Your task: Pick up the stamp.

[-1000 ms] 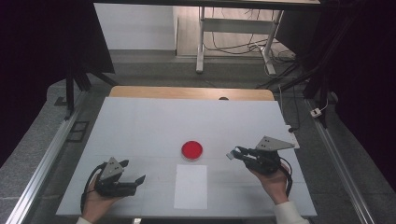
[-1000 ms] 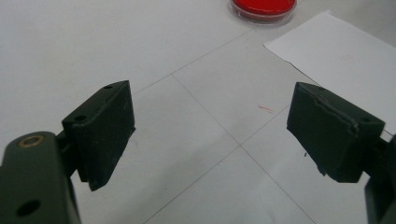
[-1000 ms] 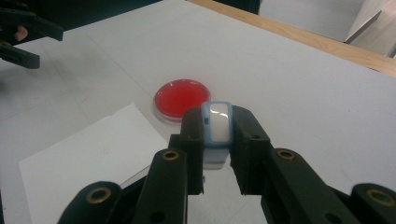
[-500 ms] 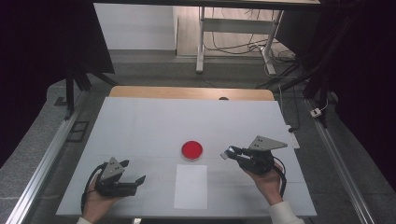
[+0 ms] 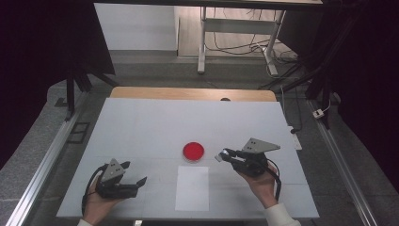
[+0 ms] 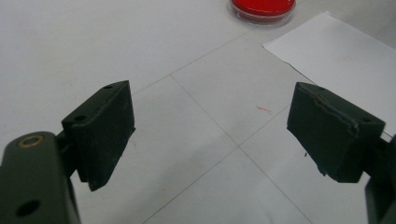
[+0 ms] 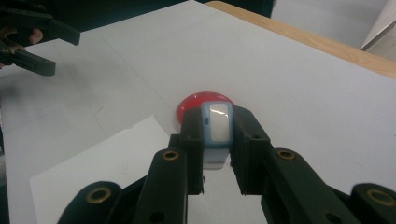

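Small pale-blue and white block [image 7: 216, 128] clamped between the 2 jaws of the right gripper [image 7: 217, 140], upright-ish, its white face up toward the camera, top end poking past the jaw tips. In the high view the block [image 5: 221, 156] sits at the gripper's tip, held above the table [image 5: 141, 122], just right of the red dish [image 5: 193, 150] and not touching it. What the block is exactly, cannot tell.

Red dish: round, shallow, clear rim, flat on the table near its middle. In the right gripper view the dish [image 7: 201, 100] lies right behind the held block, partly hidden by it.

White paper sheet [image 5: 192, 188] flat on the table, just on the near side of the red dish, a small gap between them.

Right gripper [image 5: 225, 154] points toward the red dish from its right, hand [image 5: 261, 183] behind it, grey plate on top.

Left gripper [image 5: 141, 181] well to the near-left of the red dish, low over the table, jaws spread wide with nothing between them; bare table shows through the gap. From the left gripper view the red dish [image 6: 262, 8] is at the far top edge, with the paper's corner [image 6: 336, 60] beside it.
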The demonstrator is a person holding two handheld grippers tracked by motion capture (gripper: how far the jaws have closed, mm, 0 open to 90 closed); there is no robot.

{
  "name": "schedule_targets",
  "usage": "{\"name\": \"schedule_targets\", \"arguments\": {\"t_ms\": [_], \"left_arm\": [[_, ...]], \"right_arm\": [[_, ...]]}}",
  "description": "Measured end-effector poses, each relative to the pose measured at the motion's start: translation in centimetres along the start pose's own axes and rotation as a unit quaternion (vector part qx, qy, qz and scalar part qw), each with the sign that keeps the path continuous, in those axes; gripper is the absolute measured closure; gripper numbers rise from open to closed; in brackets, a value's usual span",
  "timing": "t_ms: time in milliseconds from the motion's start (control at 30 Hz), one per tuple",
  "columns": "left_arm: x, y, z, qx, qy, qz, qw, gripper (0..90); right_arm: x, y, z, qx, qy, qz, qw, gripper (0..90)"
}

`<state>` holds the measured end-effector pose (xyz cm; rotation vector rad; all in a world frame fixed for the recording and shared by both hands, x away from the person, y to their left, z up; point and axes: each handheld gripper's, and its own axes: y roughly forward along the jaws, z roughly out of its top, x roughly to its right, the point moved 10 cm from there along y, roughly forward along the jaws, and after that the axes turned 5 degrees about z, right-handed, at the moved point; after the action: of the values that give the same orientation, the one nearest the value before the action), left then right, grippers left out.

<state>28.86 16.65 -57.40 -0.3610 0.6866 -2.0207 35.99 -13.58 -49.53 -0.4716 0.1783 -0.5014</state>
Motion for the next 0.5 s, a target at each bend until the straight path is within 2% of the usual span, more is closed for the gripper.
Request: {"name": "schedule_targets", "arguments": {"t_ms": [500], "left_arm": [[0.1,0.1,0.0,0.001,0.0,-0.001,1.0,15.2]], "right_arm": [[-1.6,2.0,0.3,-0.005,-0.008,0.01,0.9999,75.4]]}}
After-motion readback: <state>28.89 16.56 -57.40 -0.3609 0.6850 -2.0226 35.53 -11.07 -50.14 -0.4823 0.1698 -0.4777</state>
